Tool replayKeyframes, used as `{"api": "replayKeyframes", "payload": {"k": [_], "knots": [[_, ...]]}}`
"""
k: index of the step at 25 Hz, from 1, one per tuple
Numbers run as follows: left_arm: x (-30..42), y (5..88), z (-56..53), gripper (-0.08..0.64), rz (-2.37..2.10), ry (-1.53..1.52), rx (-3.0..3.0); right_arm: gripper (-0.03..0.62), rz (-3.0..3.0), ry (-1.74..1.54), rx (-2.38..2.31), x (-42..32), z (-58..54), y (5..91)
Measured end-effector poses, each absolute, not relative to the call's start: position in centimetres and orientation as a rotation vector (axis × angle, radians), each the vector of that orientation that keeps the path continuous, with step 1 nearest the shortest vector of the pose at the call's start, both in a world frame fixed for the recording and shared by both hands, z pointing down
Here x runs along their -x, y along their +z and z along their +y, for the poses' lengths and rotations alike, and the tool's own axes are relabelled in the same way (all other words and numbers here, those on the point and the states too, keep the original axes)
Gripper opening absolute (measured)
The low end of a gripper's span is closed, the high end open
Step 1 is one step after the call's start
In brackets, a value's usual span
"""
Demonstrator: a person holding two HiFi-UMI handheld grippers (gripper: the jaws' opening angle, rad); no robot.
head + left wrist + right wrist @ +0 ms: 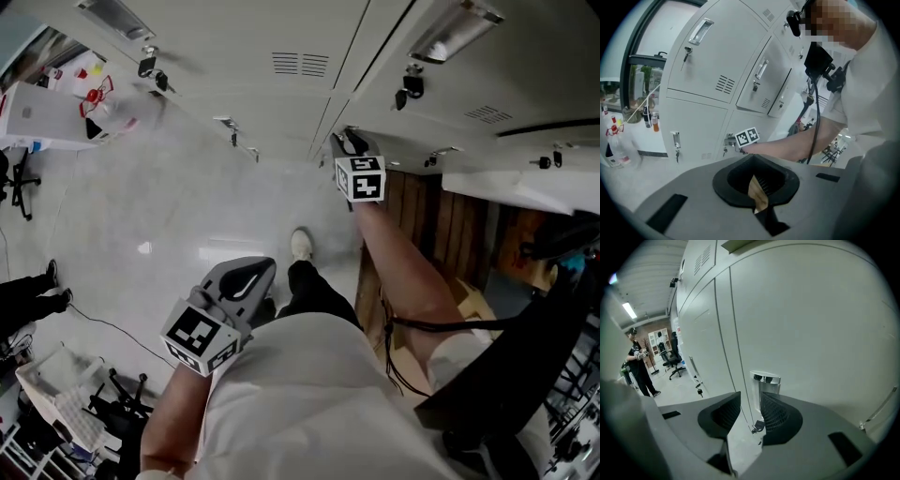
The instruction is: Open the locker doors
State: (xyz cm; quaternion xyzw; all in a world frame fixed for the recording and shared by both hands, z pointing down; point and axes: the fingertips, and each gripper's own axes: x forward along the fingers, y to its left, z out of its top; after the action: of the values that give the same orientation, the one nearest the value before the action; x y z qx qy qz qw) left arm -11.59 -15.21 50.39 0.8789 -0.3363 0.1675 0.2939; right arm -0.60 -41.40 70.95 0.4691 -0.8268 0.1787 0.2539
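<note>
Our right gripper [749,404] has its jaws spread wide with nothing clamped. The chrome handle [765,383] of a pale grey locker door [811,333] stands in the gap just ahead, close to the right-hand jaw. We cannot tell whether it touches metal. A small key [757,427] hangs just under the handle, and the door's left seam runs up beside it.

Our left gripper [757,187] has its jaws drawn almost together — only a thin tan sliver shows between the pads, and they hold nothing.

From the head view, our right arm is stretched out, with that gripper's tips at the seam between two doors in the bank of lockers [281,103]. Its marker cube [361,178] faces up at us. Our left gripper is kept back near our body over the pale floor [187,216], well apart from the lockers.

The doors ahead lie flush, each with its own handle and a hanging key. To the right of our arm one white door [525,192] stands swung out, with brown wood showing below it.

Farther off, a person in dark clothes [640,366] stands near an office chair [674,359], and bottles [614,145] crowd the left edge of the left gripper view.
</note>
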Motion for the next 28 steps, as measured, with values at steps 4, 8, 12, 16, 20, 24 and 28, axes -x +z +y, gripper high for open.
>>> {"api": "replayKeyframes", "payload": {"k": [4,8,12,16,20,24,28], "knots": [[12.3,50.4,-15.5,0.011,-0.917,0.443,-2.323,0.094,-2.234,0.495,-1.292,0.9,-42.3,71.3],[12.9,50.7,-15.4,0.011,-0.926,0.446,-2.309,0.094,-2.237,0.51,-1.319,1.1,-42.5,71.3],[13.1,50.8,-15.5,0.011,-0.926,0.447,-2.305,0.094,-2.227,0.523,-1.326,1.2,-42.3,71.2],[12.9,50.6,-15.5,0.011,-0.906,0.44,-2.328,0.094,-2.217,0.531,-1.344,1.1,-41.5,71.2],[12.9,50.6,-15.0,0.011,-0.886,0.438,-2.346,0.095,-2.197,0.555,-1.366,1.0,-40.0,71.3],[12.9,50.6,-14.3,0.011,-0.864,0.438,-2.353,0.103,-2.185,0.577,-1.387,0.8,-38.5,71.2],[12.8,50.6,-13.4,0.011,-0.836,0.442,-2.367,0.103,-2.16,0.602,-1.423,0.1,-37.0,71.2]]}}
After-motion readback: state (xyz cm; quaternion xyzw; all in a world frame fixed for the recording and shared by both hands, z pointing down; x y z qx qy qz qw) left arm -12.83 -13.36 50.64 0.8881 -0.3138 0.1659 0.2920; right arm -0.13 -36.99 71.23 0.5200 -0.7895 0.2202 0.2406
